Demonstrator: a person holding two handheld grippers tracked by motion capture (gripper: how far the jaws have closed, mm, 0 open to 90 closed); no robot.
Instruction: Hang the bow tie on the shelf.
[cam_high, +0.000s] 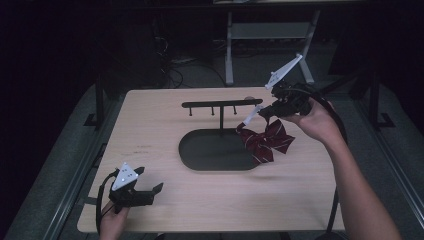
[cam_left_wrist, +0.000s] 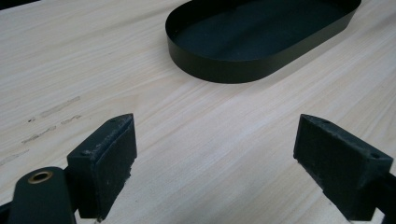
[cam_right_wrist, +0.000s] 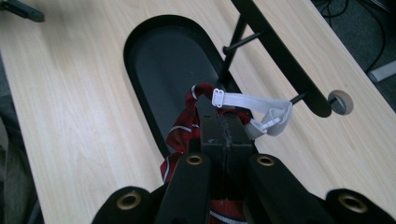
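Where wires cross dark floor, pale wooden table (cam_high: 150, 125) stands.

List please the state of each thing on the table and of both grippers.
Bow tie: lifted off the table, hanging from the right gripper.
White strap: loose loop, near the rack's end peg, not hooked.
Rack: upright, pegs bare.
Tray: empty.
Right gripper: shut on the bow tie.
Left gripper: open, empty.
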